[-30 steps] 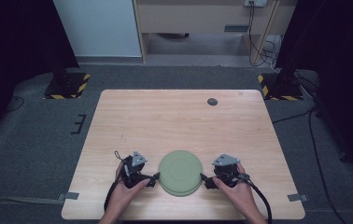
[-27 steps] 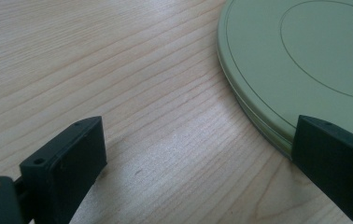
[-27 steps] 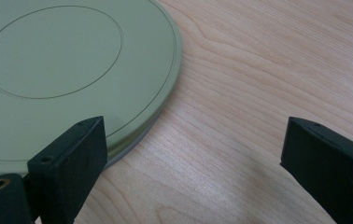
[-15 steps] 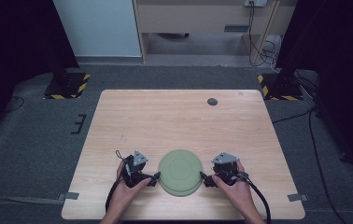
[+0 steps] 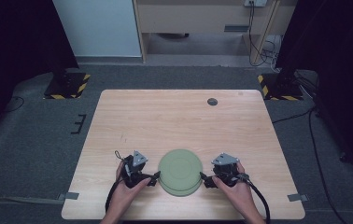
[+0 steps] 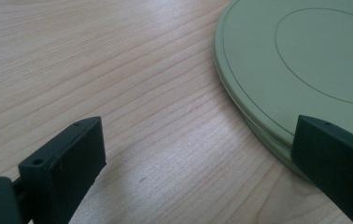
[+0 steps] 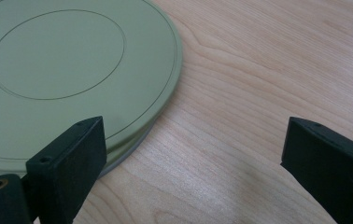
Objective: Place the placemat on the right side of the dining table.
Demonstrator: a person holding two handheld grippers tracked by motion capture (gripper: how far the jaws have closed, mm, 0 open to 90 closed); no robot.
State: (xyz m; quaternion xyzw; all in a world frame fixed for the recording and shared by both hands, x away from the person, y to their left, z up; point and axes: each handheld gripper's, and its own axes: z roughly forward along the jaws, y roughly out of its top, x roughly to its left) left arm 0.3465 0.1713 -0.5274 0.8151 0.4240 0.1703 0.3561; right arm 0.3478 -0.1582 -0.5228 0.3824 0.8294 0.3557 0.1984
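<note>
A pale green round plate (image 5: 180,171) lies flat near the front edge of the wooden table (image 5: 179,116), and its rim suggests a stack of plates. My left gripper (image 5: 156,177) sits at its left edge, jaws wide apart, with nothing between them. From the left gripper view the plate (image 6: 300,70) fills the upper right, and one jaw overlaps its rim. My right gripper (image 5: 203,179) rests at the plate's right edge, also open. In the right gripper view the plate (image 7: 67,70) lies upper left, behind the left jaw.
A small dark round disc (image 5: 212,101) sits near the table's far edge. Grey carpet surrounds the table, with black stands on yellow-striped bases (image 5: 67,84) at the far corners. Cables (image 5: 258,205) trail from both grippers toward the front edge.
</note>
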